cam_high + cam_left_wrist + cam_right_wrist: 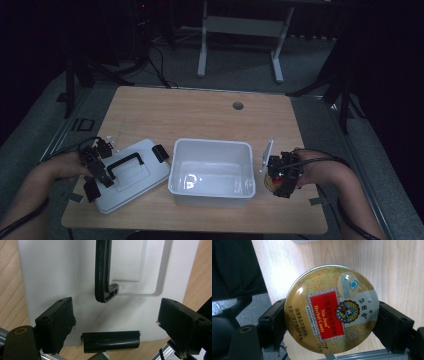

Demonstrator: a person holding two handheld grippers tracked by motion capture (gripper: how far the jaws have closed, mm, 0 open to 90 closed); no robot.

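Note:
A round gold tin of herbal candy with a red label (329, 312) is held above the wooden table, with my right gripper (332, 312) shut on its rim from both sides. From above, that gripper (281, 176) and the tin (270, 181) are just right of an empty white bin (210, 172). Left of the bin lies the white lid (132, 172) with a black handle (102, 272) and a black clip (111, 341). My left gripper (115, 312) hovers open over the lid's clip end, and its pads touch nothing; in the high view that gripper (100, 167) is at the lid's left end.
The wooden table (200, 115) has a round cable hole (238, 106) near its far edge. Beyond the table a white desk frame (240, 35) stands on the grey floor. The surroundings are dark. Cables trail from both grippers off the table's sides.

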